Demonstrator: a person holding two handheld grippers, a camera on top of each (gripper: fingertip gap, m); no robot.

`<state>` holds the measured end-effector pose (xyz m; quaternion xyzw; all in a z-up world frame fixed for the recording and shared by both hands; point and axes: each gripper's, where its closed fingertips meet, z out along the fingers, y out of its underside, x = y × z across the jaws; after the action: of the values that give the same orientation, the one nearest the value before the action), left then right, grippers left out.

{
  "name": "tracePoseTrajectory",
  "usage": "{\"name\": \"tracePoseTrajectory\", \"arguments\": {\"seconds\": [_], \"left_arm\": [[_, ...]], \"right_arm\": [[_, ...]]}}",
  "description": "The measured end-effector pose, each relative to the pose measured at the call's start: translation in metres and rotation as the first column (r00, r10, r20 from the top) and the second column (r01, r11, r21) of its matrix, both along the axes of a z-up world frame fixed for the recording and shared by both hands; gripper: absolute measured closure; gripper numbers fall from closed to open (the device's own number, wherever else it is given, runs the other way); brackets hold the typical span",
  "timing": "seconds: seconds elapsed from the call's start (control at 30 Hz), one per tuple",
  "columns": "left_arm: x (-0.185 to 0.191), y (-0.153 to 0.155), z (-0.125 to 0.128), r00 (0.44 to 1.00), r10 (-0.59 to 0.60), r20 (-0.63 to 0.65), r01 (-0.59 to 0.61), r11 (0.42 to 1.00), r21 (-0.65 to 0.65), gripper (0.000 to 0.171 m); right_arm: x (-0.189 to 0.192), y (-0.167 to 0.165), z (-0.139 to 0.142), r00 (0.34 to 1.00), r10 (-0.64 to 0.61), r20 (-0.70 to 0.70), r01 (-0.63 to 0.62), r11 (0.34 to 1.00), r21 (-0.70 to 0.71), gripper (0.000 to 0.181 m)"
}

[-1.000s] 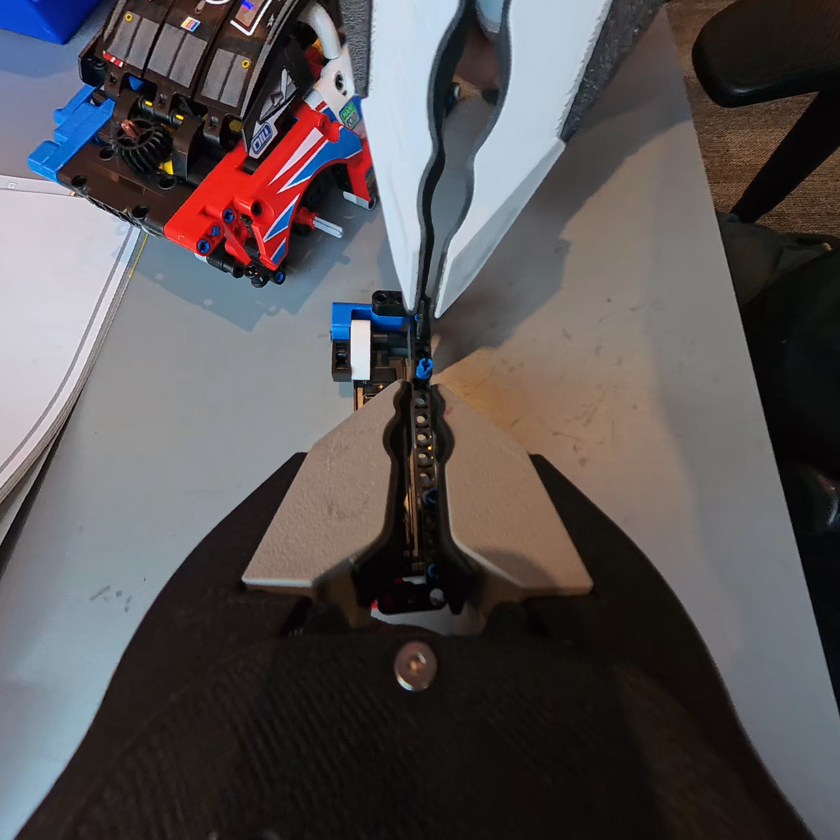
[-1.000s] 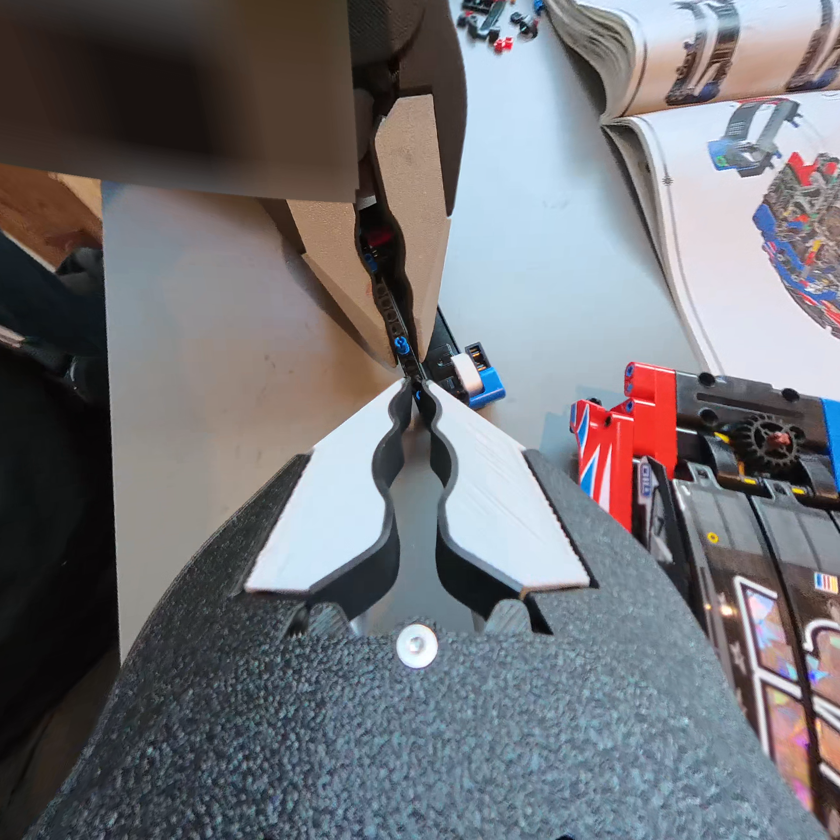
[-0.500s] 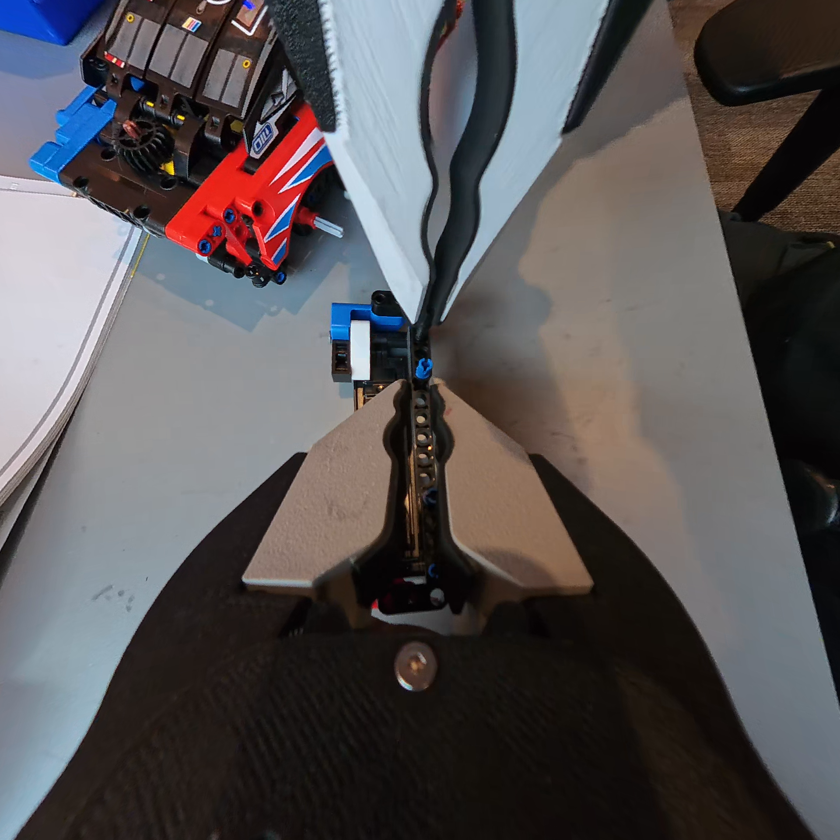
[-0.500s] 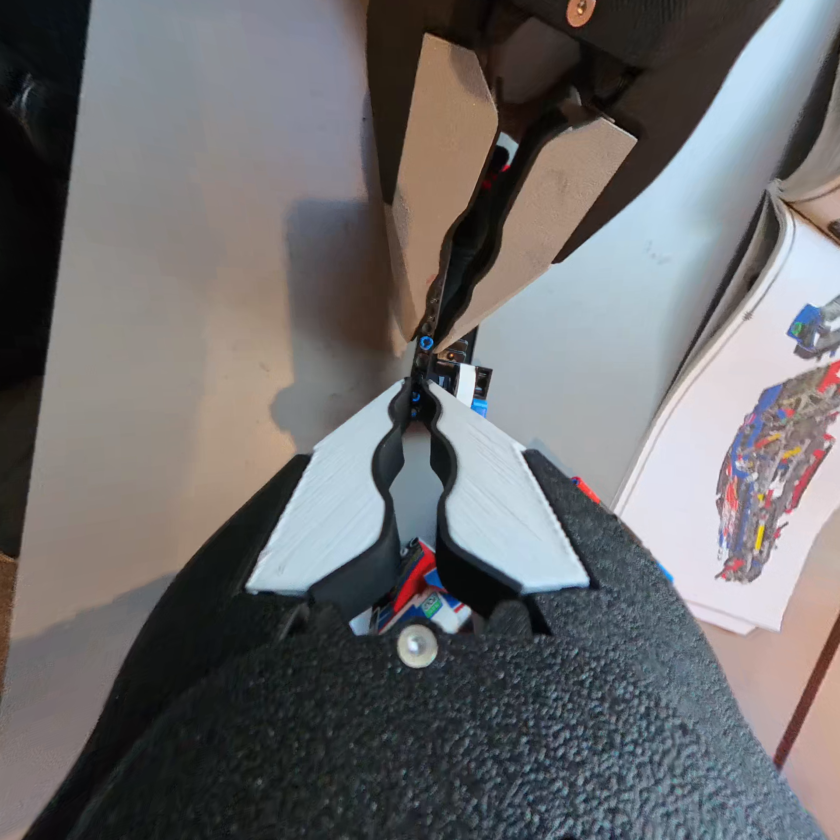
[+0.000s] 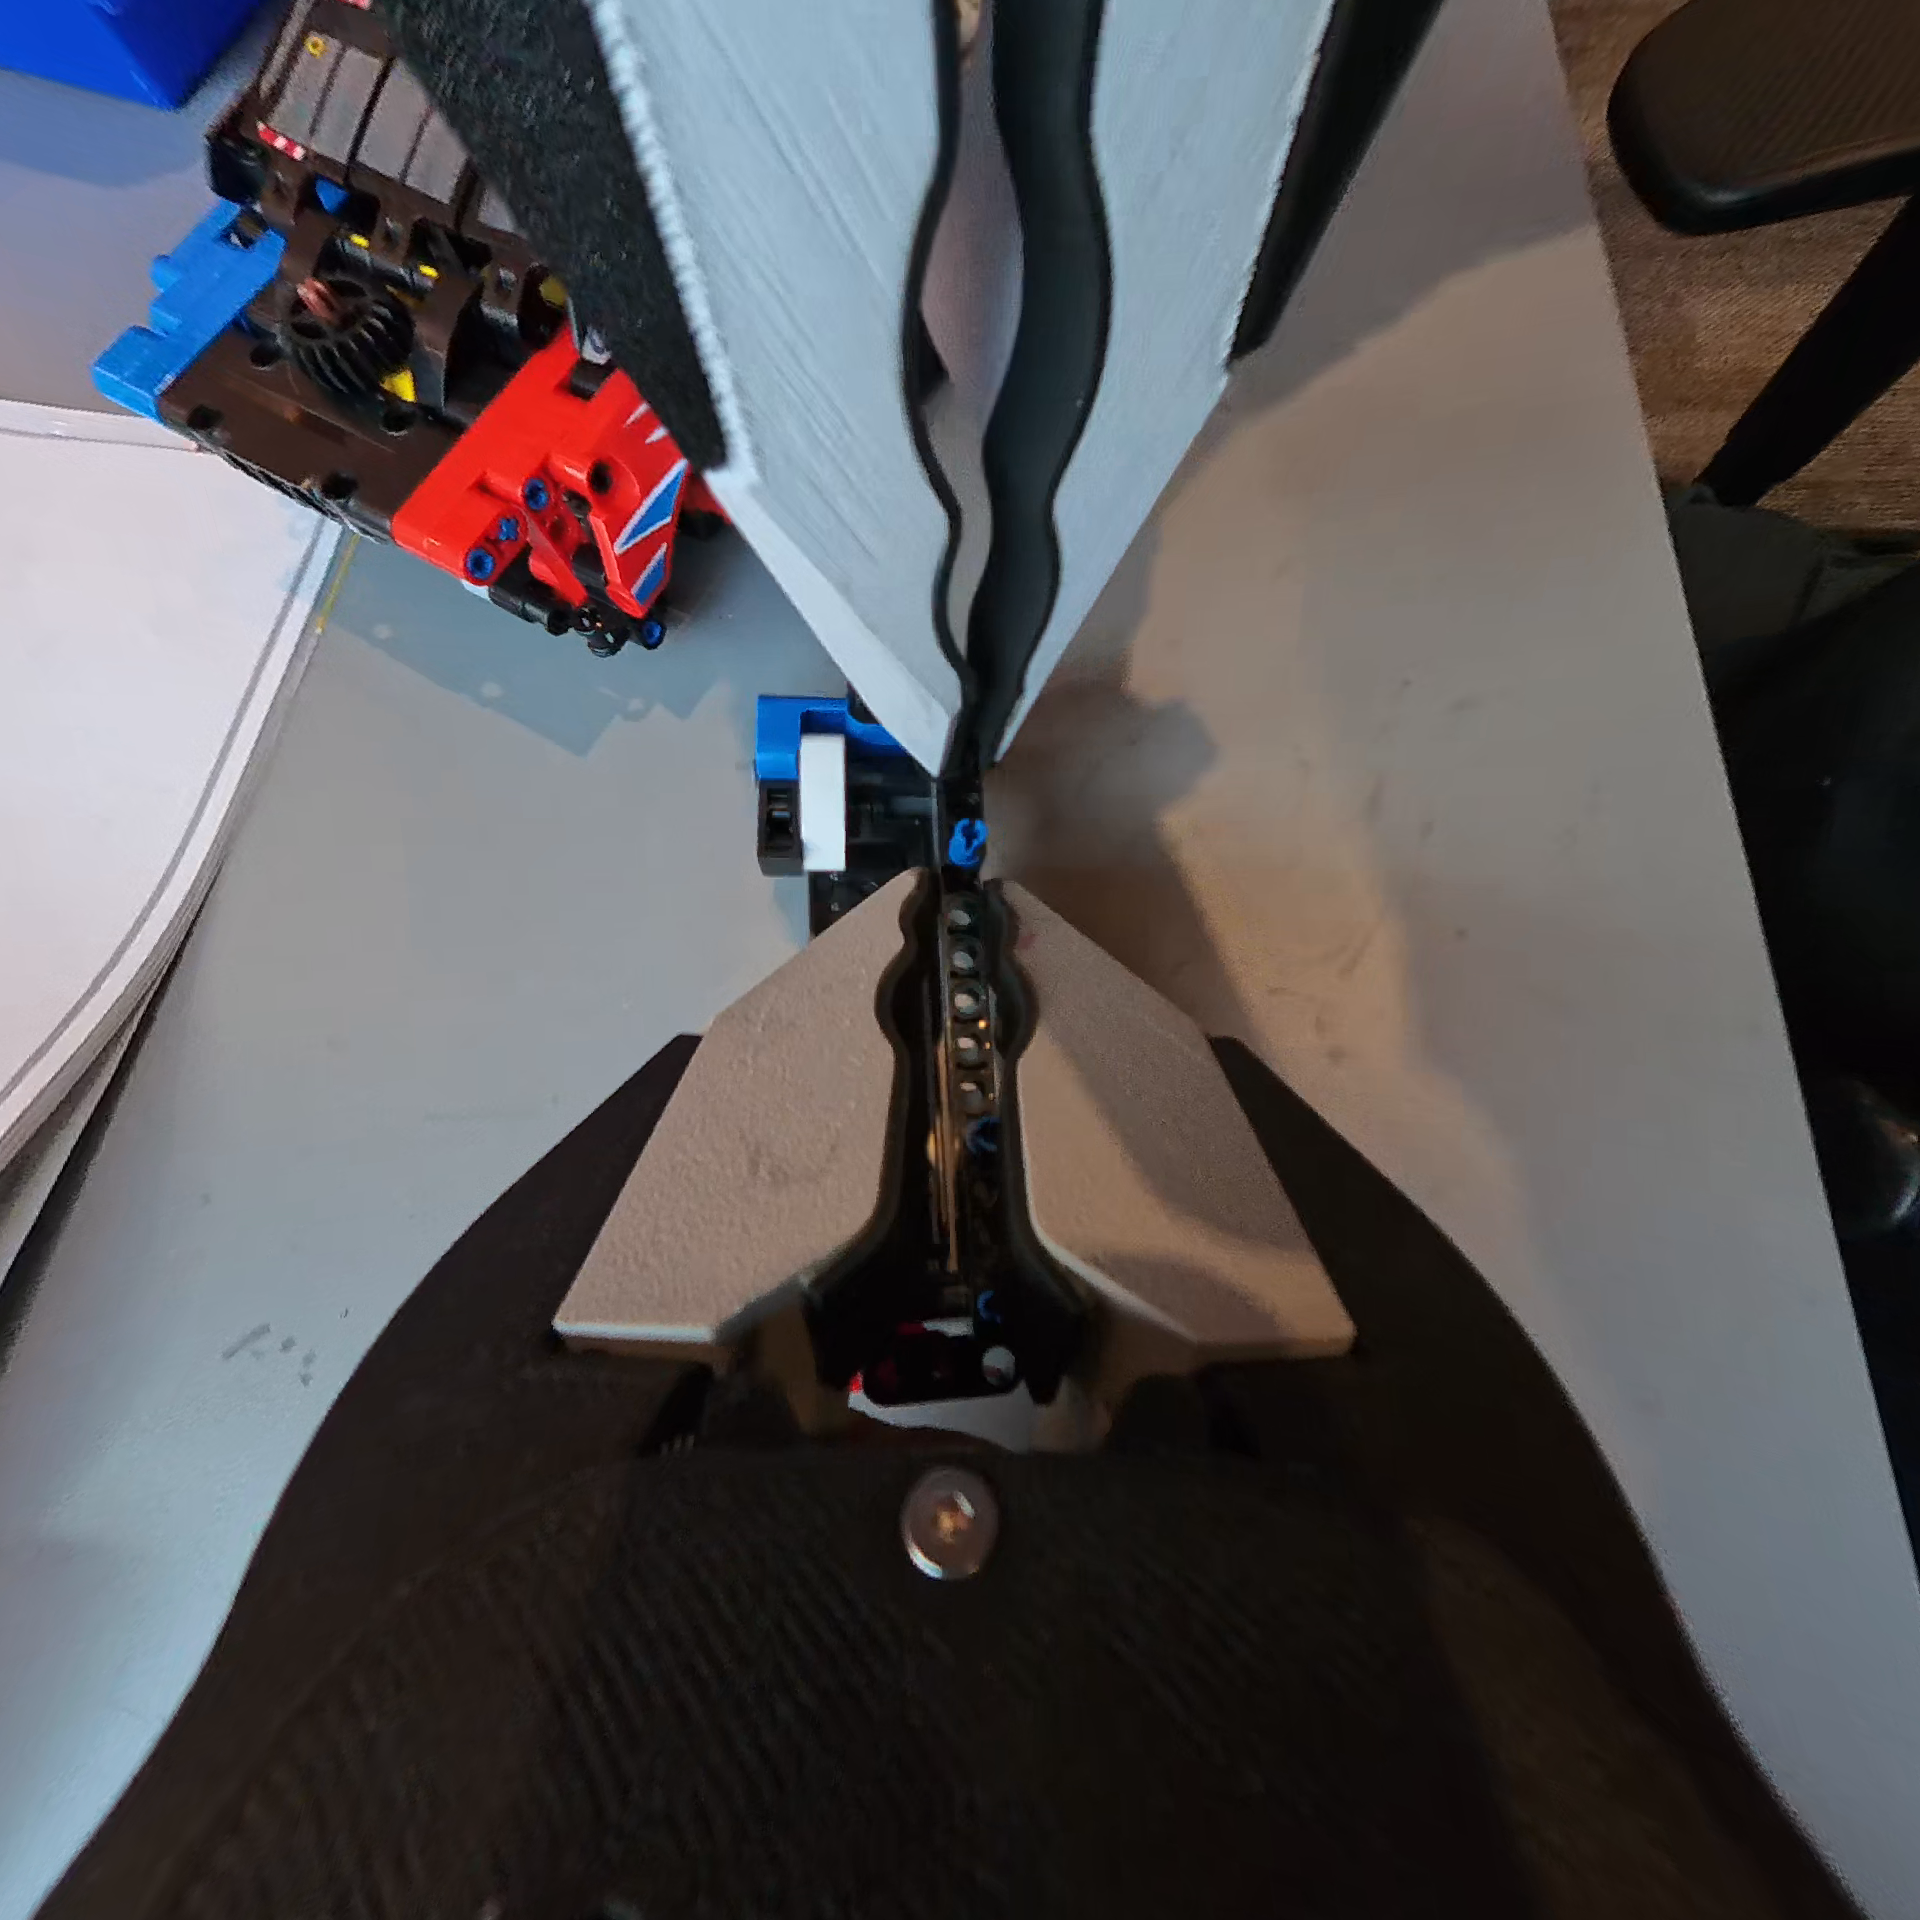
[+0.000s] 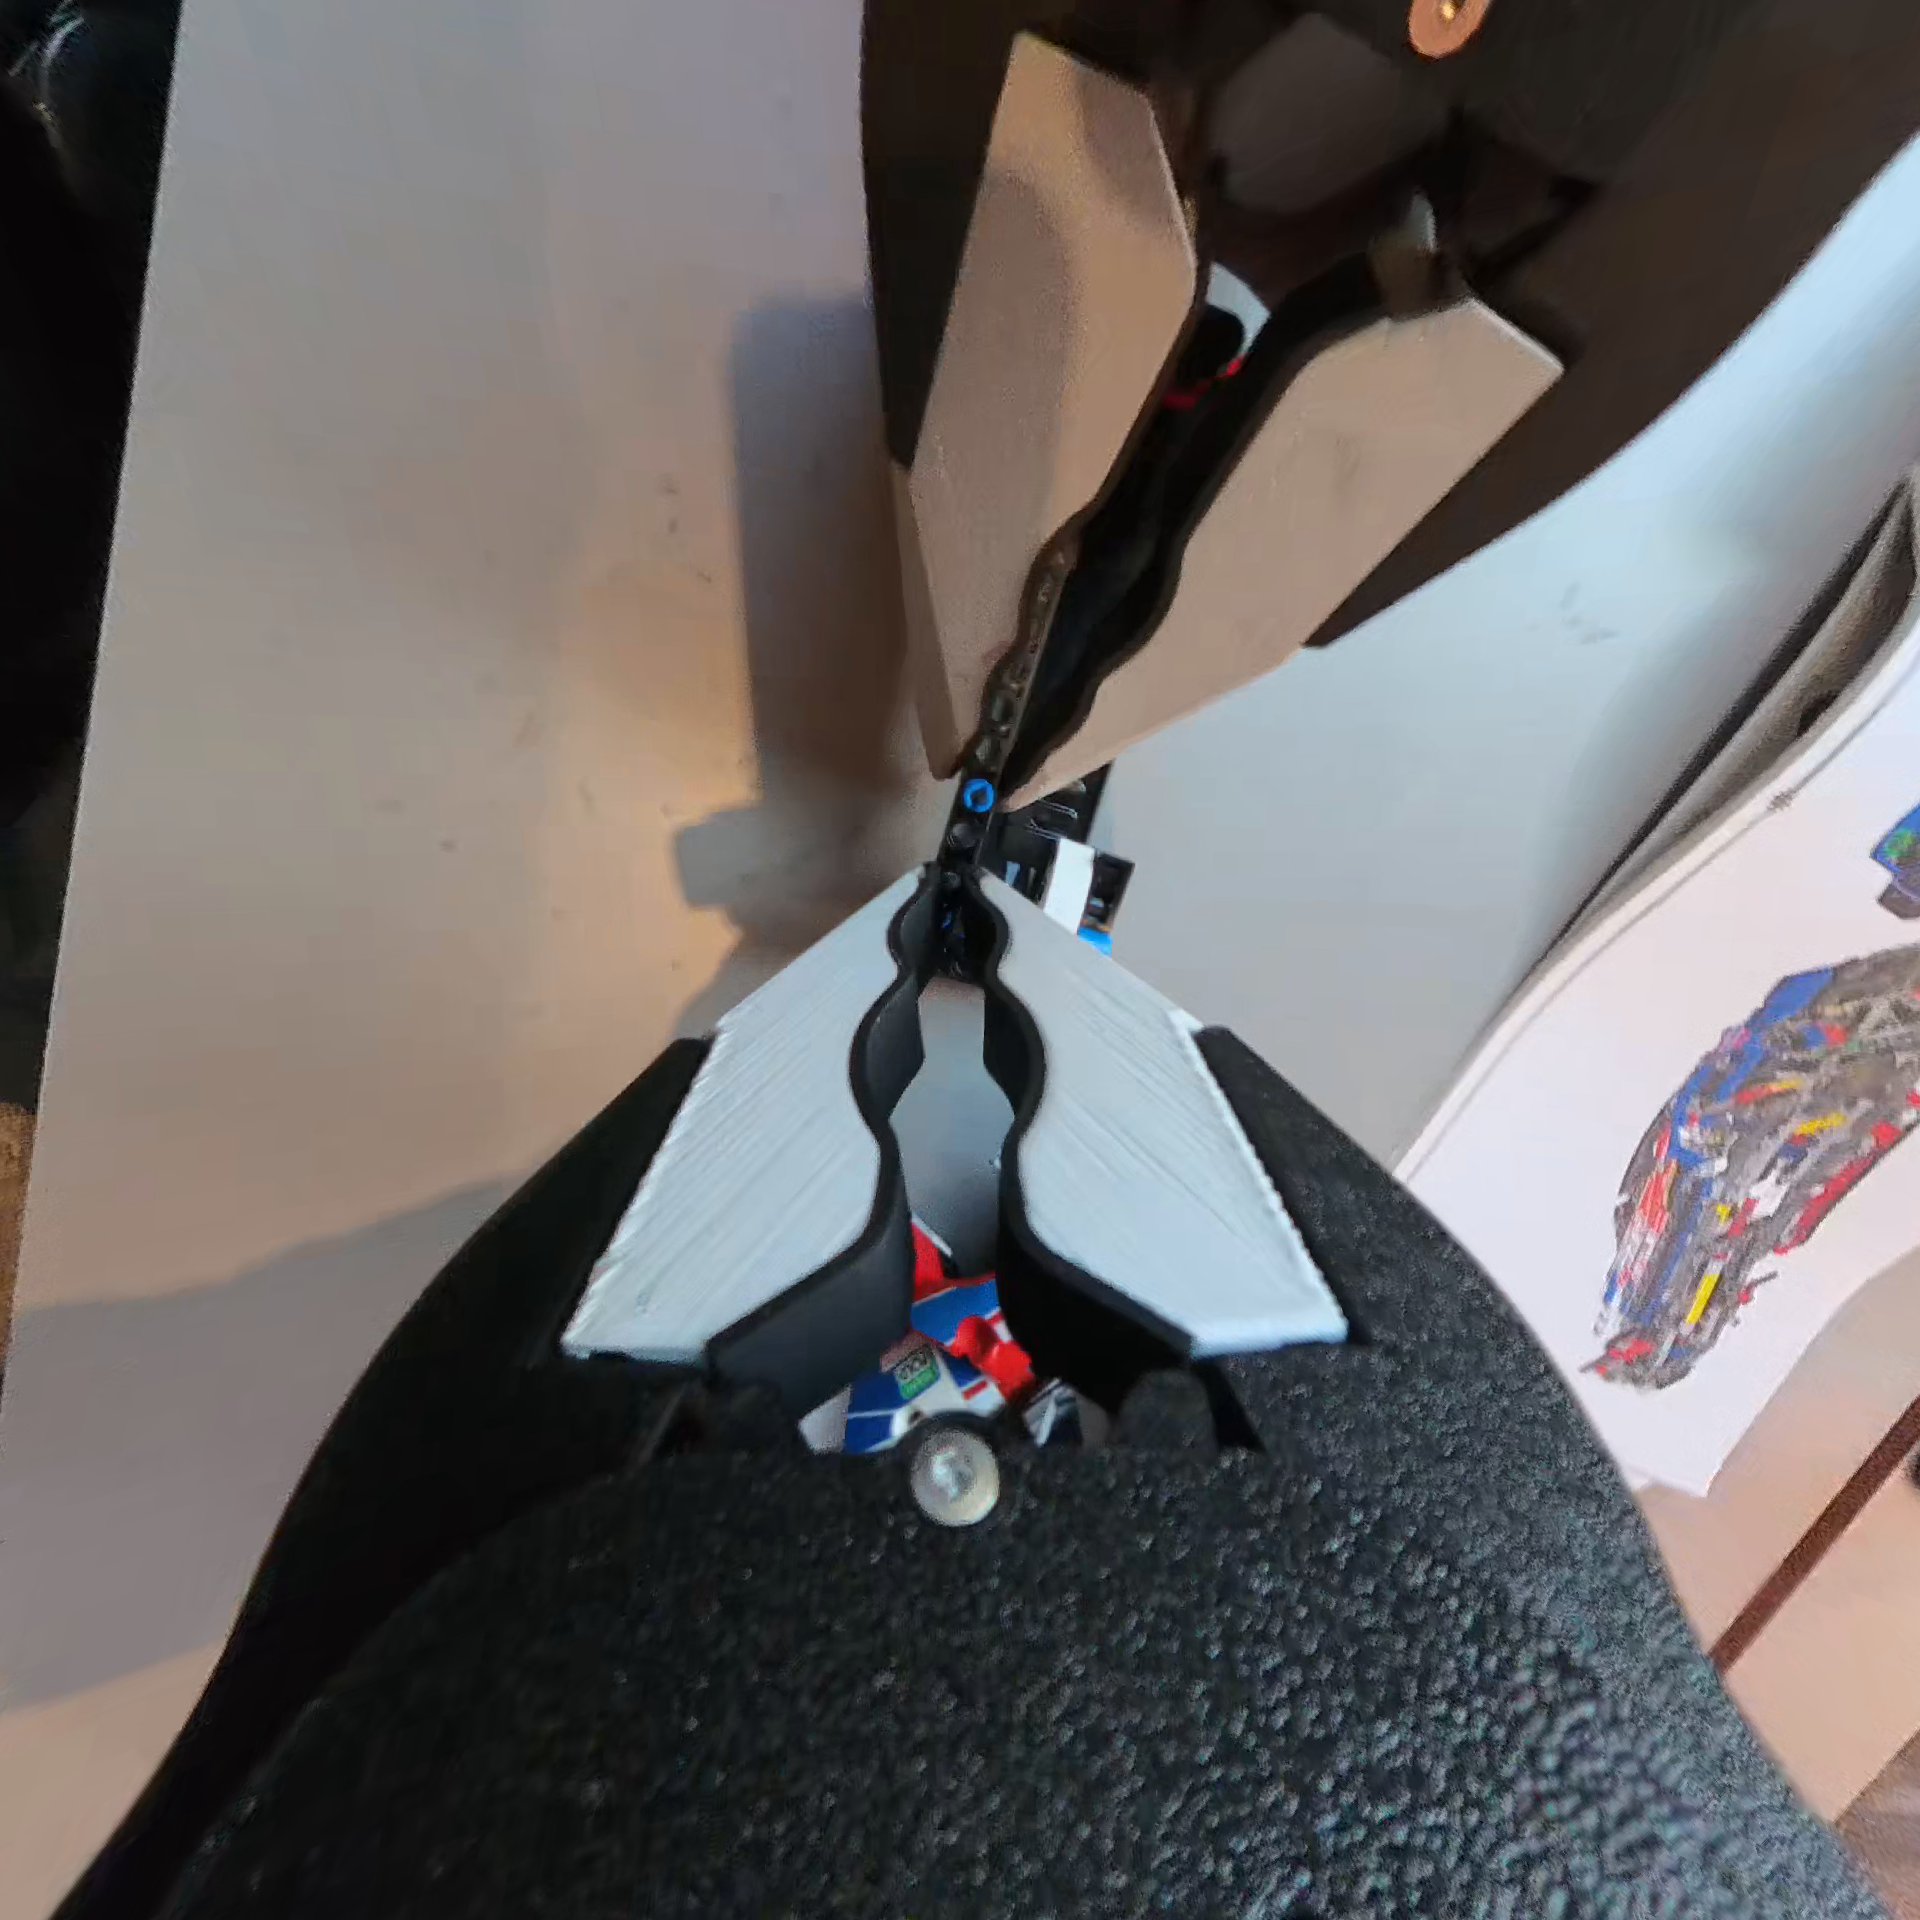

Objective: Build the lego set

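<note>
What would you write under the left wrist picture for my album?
Left gripper clamps a black holed beam while the right gripper pinches its far end above the grey table.

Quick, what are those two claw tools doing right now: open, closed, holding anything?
Left tool: closed on the black holed beam.
Right tool: closed, tips pinching the far end of that beam's assembly.
</note>
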<state>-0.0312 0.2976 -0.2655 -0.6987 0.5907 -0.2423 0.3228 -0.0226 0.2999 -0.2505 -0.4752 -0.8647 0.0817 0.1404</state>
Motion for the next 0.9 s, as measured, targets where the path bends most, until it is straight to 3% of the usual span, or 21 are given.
{"name": "tracePoseTrajectory", "arguments": {"seconds": [0.17, 0.3, 0.47, 0.63, 0.77, 0.9], "left_arm": [[-0.001, 0.001, 0.001, 1.0, 0.01, 0.014, -0.01, 1.0, -0.018, 0.166], [0.002, -0.001, 0.004, 0.999, 0.007, 0.043, -0.006, 0.999, -0.041, 0.166], [0.003, -0.001, 0.003, 0.999, 0.005, 0.033, -0.004, 1.0, -0.027, 0.166], [0.003, 0.002, 0.004, 0.999, 0.014, 0.034, -0.014, 1.0, -0.014, 0.166], [0.002, 0.004, 0.006, 0.998, 0.039, 0.045, -0.038, 0.999, -0.024, 0.163], [-0.001, 0.006, 0.023, 0.994, 0.055, 0.094, -0.054, 0.998, -0.01, 0.144]], "right_arm": [[-0.002, 0.002, 0.002, 0.975, -0.212, -0.064, 0.208, 0.976, -0.061, 0.176], [0.0, 0.001, 0.009, 0.943, -0.294, -0.153, 0.276, 0.952, -0.132, 0.176], [-0.002, 0.005, 0.021, 0.912, -0.337, -0.233, 0.308, 0.939, -0.154, 0.181], [-0.003, 0.008, 0.015, 0.914, -0.33, -0.236, 0.315, 0.944, -0.1, 0.181], [-0.008, 0.012, 0.044, 0.801, -0.449, -0.397, 0.391, 0.893, -0.221, 0.181], [0.003, 0.011, 0.051, 0.679, -0.535, -0.504, 0.448, 0.845, -0.293, 0.18]]}}
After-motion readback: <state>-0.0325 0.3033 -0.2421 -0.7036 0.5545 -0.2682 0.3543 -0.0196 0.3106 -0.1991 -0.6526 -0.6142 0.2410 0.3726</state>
